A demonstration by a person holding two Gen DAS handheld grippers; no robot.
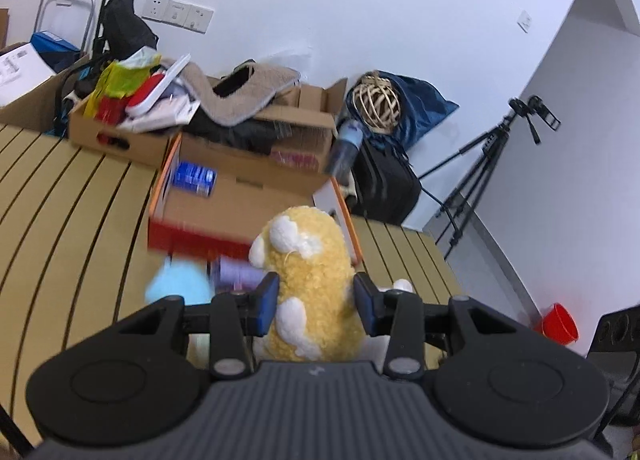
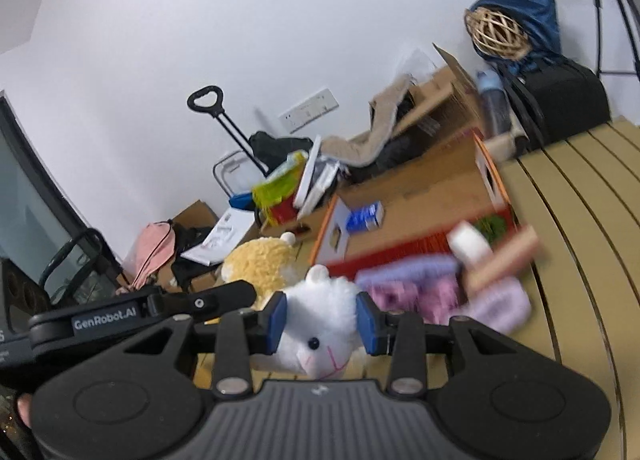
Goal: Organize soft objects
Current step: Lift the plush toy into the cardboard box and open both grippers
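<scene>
My left gripper (image 1: pixel 316 302) is shut on a yellow and white plush toy (image 1: pixel 310 272), its blue pads pressing the toy's sides above the tan slatted table (image 1: pixel 80 199). My right gripper (image 2: pixel 322 320) is shut on a white plush animal (image 2: pixel 320 324), whose face points toward the camera. In the right wrist view the left gripper's black body (image 2: pixel 132 316) and its yellow plush toy (image 2: pixel 260 264) show at the left. Blurred purple and pink soft items (image 2: pixel 420 288) lie on the table beyond the right gripper. A light blue soft thing (image 1: pixel 178 284) lies left of the left gripper.
An open cardboard box (image 1: pixel 240 195) with red and orange edges stands just beyond both toys, a blue pack (image 1: pixel 194 177) inside. More filled boxes (image 1: pixel 132 115), a beige mat (image 1: pixel 248 91), a black bag (image 1: pixel 384 183) and a tripod (image 1: pixel 480 163) crowd the back. A red cup (image 1: pixel 560 324) sits at right.
</scene>
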